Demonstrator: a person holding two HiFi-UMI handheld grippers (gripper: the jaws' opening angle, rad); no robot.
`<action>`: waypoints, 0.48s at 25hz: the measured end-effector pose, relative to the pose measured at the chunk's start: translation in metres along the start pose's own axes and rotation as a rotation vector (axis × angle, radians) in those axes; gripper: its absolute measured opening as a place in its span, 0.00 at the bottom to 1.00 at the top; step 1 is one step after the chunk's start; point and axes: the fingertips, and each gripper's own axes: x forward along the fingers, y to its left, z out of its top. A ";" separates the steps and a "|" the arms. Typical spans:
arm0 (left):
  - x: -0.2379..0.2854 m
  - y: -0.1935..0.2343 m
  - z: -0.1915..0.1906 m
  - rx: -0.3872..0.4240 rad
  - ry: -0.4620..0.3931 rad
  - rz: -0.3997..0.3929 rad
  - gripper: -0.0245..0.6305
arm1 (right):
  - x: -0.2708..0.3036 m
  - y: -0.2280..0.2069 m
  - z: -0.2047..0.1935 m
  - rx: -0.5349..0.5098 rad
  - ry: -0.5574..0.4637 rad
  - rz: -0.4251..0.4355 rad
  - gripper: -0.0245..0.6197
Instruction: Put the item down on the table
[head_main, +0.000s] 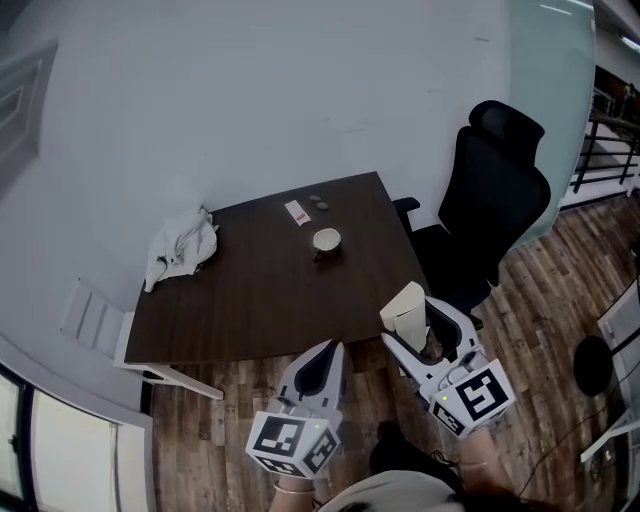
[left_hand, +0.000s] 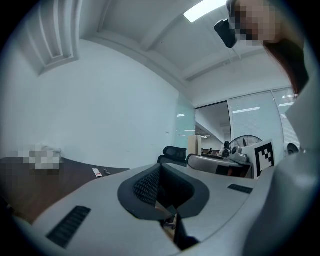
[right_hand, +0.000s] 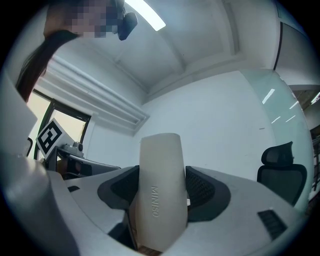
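Item (right_hand: 159, 192): smooth cream case with a rounded top, "MINISO" embossed down its face. It stands upright, clamped between the jaws of your right gripper (head_main: 409, 325), top end protruding. It is held by the near right corner of the dark table (head_main: 262, 292), not resting on it.

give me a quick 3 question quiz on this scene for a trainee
1. True or false: the left gripper has its jaws together with nothing between them.
2. What is the right gripper shut on? A) a glass bottle B) a cream case C) a banana
3. In the head view, what piece of furniture stands to the right of the table?

Key:
1. True
2. B
3. The black office chair
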 end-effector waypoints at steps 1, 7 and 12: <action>0.008 0.005 0.000 0.000 0.002 0.004 0.07 | 0.007 -0.006 -0.003 -0.002 0.008 0.006 0.49; 0.054 0.028 0.001 -0.011 0.010 0.025 0.07 | 0.051 -0.039 -0.024 -0.021 0.060 0.045 0.49; 0.087 0.043 0.003 -0.010 0.008 0.044 0.07 | 0.081 -0.061 -0.045 -0.037 0.114 0.089 0.49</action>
